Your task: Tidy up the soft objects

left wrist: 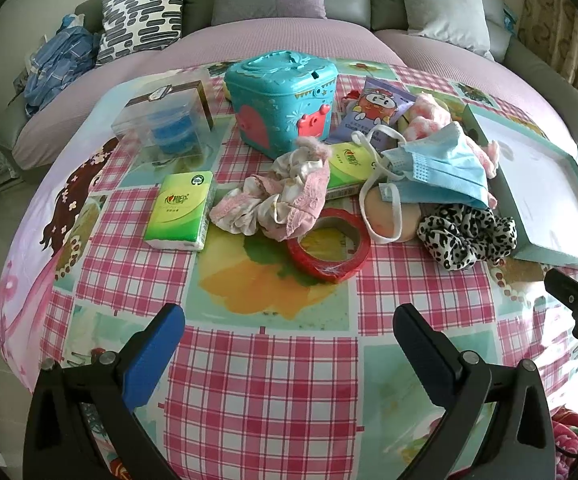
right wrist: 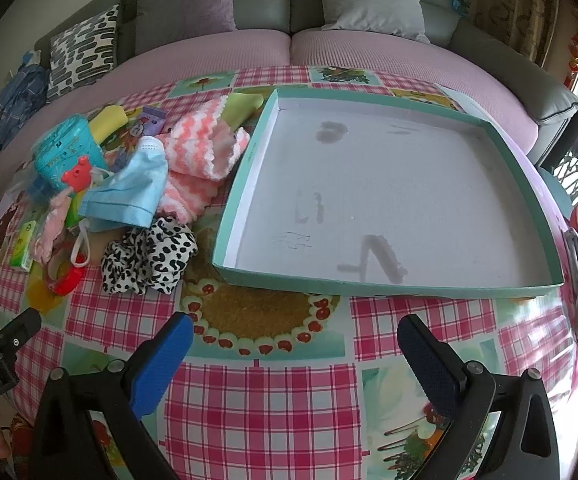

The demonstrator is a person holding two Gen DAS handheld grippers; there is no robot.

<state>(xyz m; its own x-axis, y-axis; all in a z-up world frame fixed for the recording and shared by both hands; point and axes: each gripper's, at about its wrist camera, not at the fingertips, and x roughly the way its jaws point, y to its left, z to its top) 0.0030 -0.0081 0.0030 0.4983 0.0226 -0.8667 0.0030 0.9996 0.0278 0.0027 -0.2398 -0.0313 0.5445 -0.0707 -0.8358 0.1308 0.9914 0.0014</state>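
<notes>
Right claw [right wrist: 295,334] agape before tray [right wrist: 417,283] edge.

This is a home living room. A grey sofa [right wrist: 489,52] with throw cushions [left wrist: 437,0] curves behind a table [left wrist: 265,380] dressed in a pink checked cloth, cluttered with tissue packs [left wrist: 181,210], a toy box [left wrist: 285,100] and a face mask [left wrist: 437,164].

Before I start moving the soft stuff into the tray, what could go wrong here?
The mask lies over the sponge with its loops tangled in the pile, so lifting it may drag neighbours along. The leopard scrunchie sits right against the tray wall; a grab there could nudge the tray. The tape roll touches the pink cloth and might get pulled.
</notes>
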